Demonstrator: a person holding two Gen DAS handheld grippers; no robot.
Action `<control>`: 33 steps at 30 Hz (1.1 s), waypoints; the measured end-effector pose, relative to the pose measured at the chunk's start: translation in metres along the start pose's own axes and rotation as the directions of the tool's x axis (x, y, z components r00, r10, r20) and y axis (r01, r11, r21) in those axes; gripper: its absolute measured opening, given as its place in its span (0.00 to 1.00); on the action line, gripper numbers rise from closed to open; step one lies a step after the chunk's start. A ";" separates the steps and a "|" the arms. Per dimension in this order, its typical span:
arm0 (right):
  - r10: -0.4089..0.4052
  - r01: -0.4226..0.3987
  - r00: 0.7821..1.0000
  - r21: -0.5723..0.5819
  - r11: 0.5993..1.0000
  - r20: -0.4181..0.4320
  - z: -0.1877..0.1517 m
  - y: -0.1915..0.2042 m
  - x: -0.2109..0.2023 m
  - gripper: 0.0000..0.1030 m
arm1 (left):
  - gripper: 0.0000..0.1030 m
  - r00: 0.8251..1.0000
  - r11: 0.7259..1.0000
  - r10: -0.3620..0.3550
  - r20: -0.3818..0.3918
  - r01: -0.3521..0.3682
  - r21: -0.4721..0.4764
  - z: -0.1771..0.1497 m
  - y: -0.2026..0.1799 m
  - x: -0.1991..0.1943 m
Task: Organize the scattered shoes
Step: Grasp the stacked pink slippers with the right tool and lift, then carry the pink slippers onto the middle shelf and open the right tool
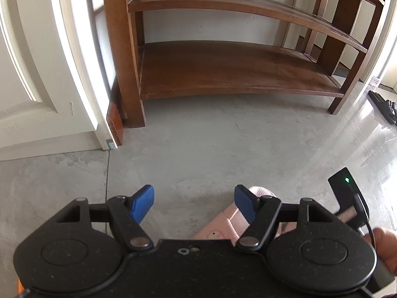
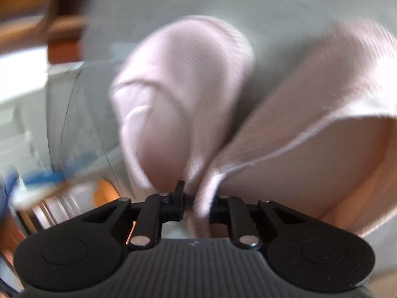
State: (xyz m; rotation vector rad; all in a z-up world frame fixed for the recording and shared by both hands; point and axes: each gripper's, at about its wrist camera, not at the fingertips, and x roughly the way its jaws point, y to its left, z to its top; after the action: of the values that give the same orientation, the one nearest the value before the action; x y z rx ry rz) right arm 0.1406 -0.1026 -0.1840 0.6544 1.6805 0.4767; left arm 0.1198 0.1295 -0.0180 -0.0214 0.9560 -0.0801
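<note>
Grey floor (image 1: pixel 198 144) w/ a bare wooden shoe rack (image 1: pixel 223 74) against the wall. Two pink slippers: I've got the right hand-held gripper (image 2: pixel 196 198) clamped on the adjoining heel edges of the left slipper (image 2: pixel 183 87) & right slipper (image 2: pixel 310 124), both at once. Left hand-held gripper (image 1: pixel 194 203) hangs w/ jaws apart, nothing between them, one slipper just beside it. Risk, imo: thin pinch on soft fabric, so one slipper could slide out mid-carry to the rack.

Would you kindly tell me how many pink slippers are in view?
2. Left pink slipper and right pink slipper lie side by side on the floor, pinched together at the right gripper. Others may be hidden.
</note>
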 end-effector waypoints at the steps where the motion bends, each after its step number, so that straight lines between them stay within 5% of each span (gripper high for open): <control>1: 0.008 -0.008 1.000 -0.027 1.000 0.009 -0.001 0.003 0.000 0.15 | 0.69 1.000 1.000 0.000 0.005 0.000 -0.003 0.001 0.001 0.000; 4: 0.048 -0.041 0.997 -0.113 0.993 0.060 -0.007 0.012 -0.006 0.15 | 0.69 1.000 1.000 -0.003 0.028 0.003 0.000 0.002 0.001 -0.003; 7: 0.039 0.008 0.985 -0.270 0.963 0.168 -0.017 0.030 -0.022 0.15 | 0.69 0.998 1.000 -0.005 0.057 0.004 0.021 0.004 -0.004 -0.006; 10: 0.092 -0.013 0.964 -0.299 0.954 0.250 -0.019 0.033 -0.036 0.14 | 0.69 0.998 0.999 -0.005 0.070 0.003 0.033 0.006 -0.008 -0.007; 16: 0.175 -0.011 0.902 -0.383 0.924 0.395 -0.023 0.040 -0.095 0.14 | 0.69 0.986 1.000 0.007 0.169 -0.011 0.023 0.021 -0.013 -0.025; 24: 0.182 0.209 0.801 -0.551 0.808 0.571 -0.014 0.094 -0.241 0.14 | 0.72 0.955 0.999 -0.049 0.294 0.047 0.015 0.055 -0.030 -0.058; 28: 0.137 0.299 0.802 -0.589 0.750 0.581 0.018 0.128 -0.283 0.14 | 0.73 0.945 0.998 -0.070 0.321 0.069 0.016 0.064 -0.040 -0.067; 33: 0.022 0.421 0.820 -0.628 0.655 0.573 0.114 0.182 -0.325 0.14 | 0.74 0.941 0.998 -0.061 0.332 0.064 0.002 0.069 -0.051 -0.072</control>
State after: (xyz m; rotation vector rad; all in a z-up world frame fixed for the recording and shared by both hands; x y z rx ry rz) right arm 0.3240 -0.1816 0.1502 -0.0425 0.8673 0.6730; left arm 0.1321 0.0834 0.0835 -0.0713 0.6170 -0.1268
